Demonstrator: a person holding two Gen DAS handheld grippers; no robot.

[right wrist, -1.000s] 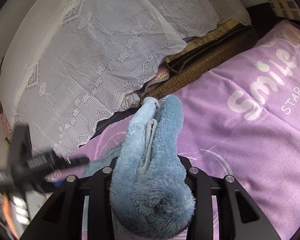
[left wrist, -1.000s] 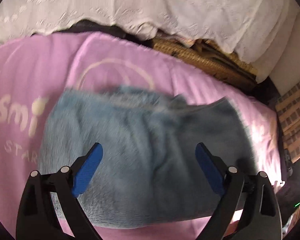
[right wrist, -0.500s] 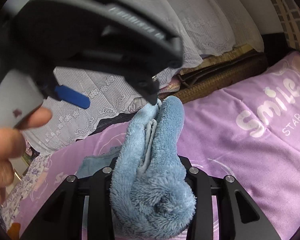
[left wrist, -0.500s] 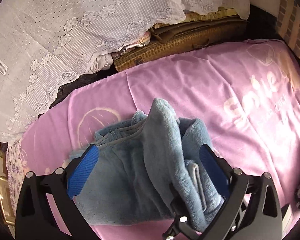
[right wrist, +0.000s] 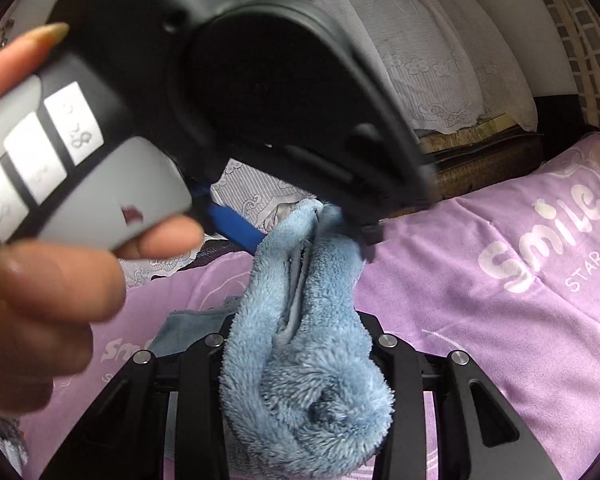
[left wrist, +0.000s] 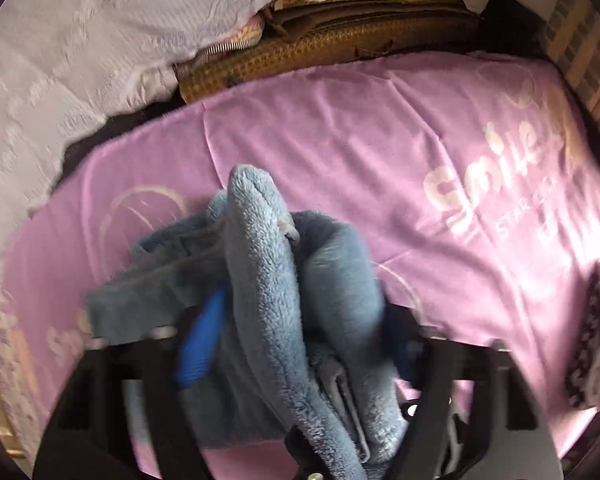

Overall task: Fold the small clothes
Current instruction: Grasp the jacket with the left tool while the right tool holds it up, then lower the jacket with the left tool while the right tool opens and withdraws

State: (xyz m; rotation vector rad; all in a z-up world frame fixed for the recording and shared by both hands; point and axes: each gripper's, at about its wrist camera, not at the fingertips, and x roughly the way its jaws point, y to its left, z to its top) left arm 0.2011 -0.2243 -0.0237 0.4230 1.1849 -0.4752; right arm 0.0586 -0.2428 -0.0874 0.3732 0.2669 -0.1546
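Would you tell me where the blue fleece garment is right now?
The blue fleece garment is bunched between both grippers, centre of both wrist views, over the purple blanket.

"Smile" on purple blanket (right wrist: 500, 320) (print white)

1. left gripper (left wrist: 296, 344): black angular frame, round silver screws on its arms, bright blue pads on the fingers (left wrist: 200, 344).
2. right gripper (right wrist: 300, 344): black slotted arms, four silver screw heads in a row.
3. grey handle (right wrist: 80, 184) just behind the left gripper: white label strips, one with handwritten digits.
4. hand (right wrist: 32, 280) on that handle: long pale nail.
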